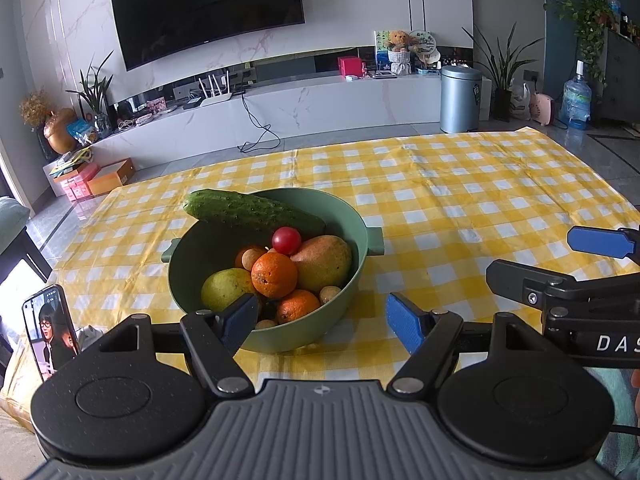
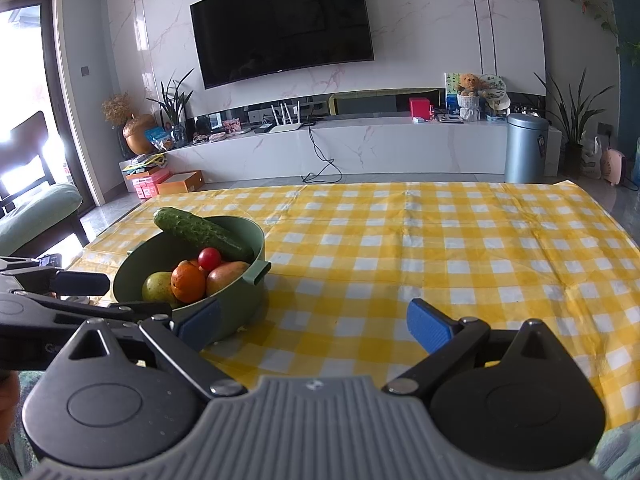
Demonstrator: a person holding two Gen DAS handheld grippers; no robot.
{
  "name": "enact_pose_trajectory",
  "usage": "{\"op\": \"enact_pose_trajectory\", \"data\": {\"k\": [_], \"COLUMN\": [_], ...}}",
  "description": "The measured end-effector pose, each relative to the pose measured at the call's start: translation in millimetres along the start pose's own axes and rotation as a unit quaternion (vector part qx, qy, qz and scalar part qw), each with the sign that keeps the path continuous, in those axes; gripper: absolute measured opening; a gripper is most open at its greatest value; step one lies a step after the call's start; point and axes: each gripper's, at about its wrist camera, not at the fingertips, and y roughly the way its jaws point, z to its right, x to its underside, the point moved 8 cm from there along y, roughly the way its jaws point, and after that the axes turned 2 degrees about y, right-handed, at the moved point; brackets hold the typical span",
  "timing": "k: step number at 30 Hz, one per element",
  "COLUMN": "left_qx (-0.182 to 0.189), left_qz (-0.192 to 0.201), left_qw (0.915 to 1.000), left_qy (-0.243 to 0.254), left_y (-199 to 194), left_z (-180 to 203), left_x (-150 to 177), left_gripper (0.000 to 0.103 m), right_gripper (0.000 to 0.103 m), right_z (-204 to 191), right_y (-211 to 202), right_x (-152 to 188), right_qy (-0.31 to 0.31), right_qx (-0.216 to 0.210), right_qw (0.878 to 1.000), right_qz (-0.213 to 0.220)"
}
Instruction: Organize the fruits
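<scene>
A green two-handled bowl (image 1: 340, 216) sits on the tabletop (image 1: 460, 200), which is covered in a yellow-and-white checked cloth. In the left wrist view the bowl lies at about 12 o'clock, just ahead of the left tool (image 1: 322, 320), whose blue pads are spread wide with nothing between them; its left pad overlaps the bowl's near rim in the picture, though whether they touch cannot be told.

The bowl is piled with produce. A cucumber (image 1: 248, 208) rests tilted across the far rim, its blunt end sticking out over the edge toward 10 o'clock. A cherry tomato (image 1: 286, 240) sits on top of the heap, just below the cucumber. A mango (image 1: 324, 262) lies at 3 o'clock within the bowl, an orange (image 1: 274, 274) in the middle, a yellow-green pear (image 1: 224, 290) at 8 o'clock, and a second orange (image 1: 298, 306) near the front rim. Small tan round fruits (image 1: 330, 294) are tucked between the larger ones.

The right tool (image 2: 314, 320) is likewise released, its pads wide apart and empty, over bare cloth. From its own camera the bowl stands at about 10 o'clock, its left pad in front of the bowl's wall. A phone (image 1: 50, 330) stands propped at 9 o'clock on the tabletop's left edge, its screen lit.
</scene>
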Motion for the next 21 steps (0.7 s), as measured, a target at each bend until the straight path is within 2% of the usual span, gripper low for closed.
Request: {"op": "enact_pose_trajectory", "data": {"k": [21], "left_qx": [-0.001], "left_qz": [0.003], "left_qw": [1.0000], "left_qy": [0.001], "left_y": [-2.8], "left_z": [0.2], "left_x": [-3.2], "left_gripper": [0.086], "right_gripper": [0.095], "right_z": [-0.1], "right_y": [-0.1], "right_x": [-0.3], "right_qy": [0.000], "right_qx": [0.000], "right_qw": [1.000], "right_qz": [0.000]}}
